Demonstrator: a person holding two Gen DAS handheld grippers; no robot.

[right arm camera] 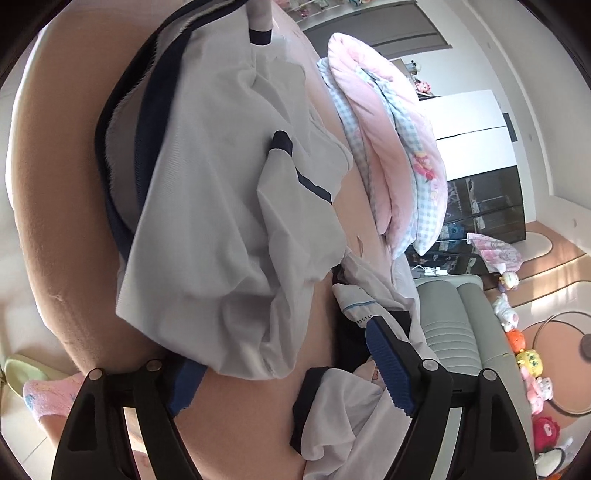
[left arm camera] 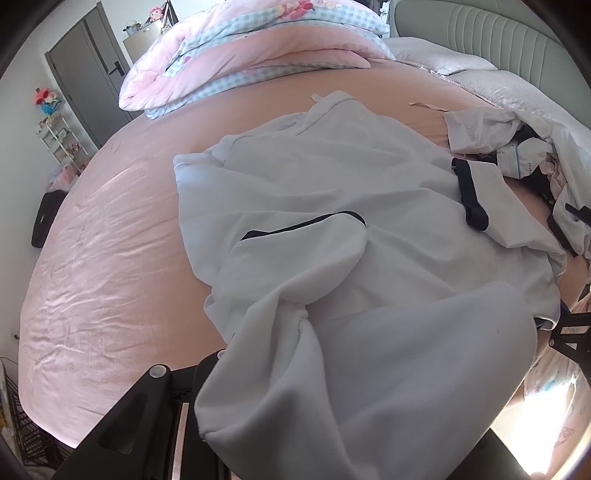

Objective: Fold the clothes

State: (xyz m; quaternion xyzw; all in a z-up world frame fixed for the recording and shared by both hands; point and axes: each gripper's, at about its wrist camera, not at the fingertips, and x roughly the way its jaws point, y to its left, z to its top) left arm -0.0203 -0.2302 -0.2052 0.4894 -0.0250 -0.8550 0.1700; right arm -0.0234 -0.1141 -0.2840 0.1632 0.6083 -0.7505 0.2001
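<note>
My left gripper (left arm camera: 207, 417) is clenched on a fold of the white shirt (left arm camera: 332, 206); the cloth rises from the bed (left arm camera: 96, 258) and drapes over the jaws, hiding one finger, so I see only one black finger (left arm camera: 147, 398) at the lower left. The shirt lies spread across the middle of the pink sheet, with two navy-trimmed cuffs showing, one near the centre and one toward the right.

My right gripper (right arm camera: 284, 373) is released: its two blue pads (right arm camera: 391, 365) stand wide apart, and no cloth is pressed between them. The shirt's bunched hem (right arm camera: 236, 325) hangs just above the gap, and a corner of it overlaps the left pad. In the right wrist view the navy collar shows along the shirt's far left edge.

A second heap of clothes (left arm camera: 517, 147) sits on the bed to the right of the shirt, white and dark pieces tangled together; I cannot count them. One of them, white with navy trim, lies just under my right pad.

One folded pink quilt (left arm camera: 258, 55) lies at the far side of the bed, well apart from the shirt. One grey headboard (left arm camera: 480, 29) stands behind it.
</note>
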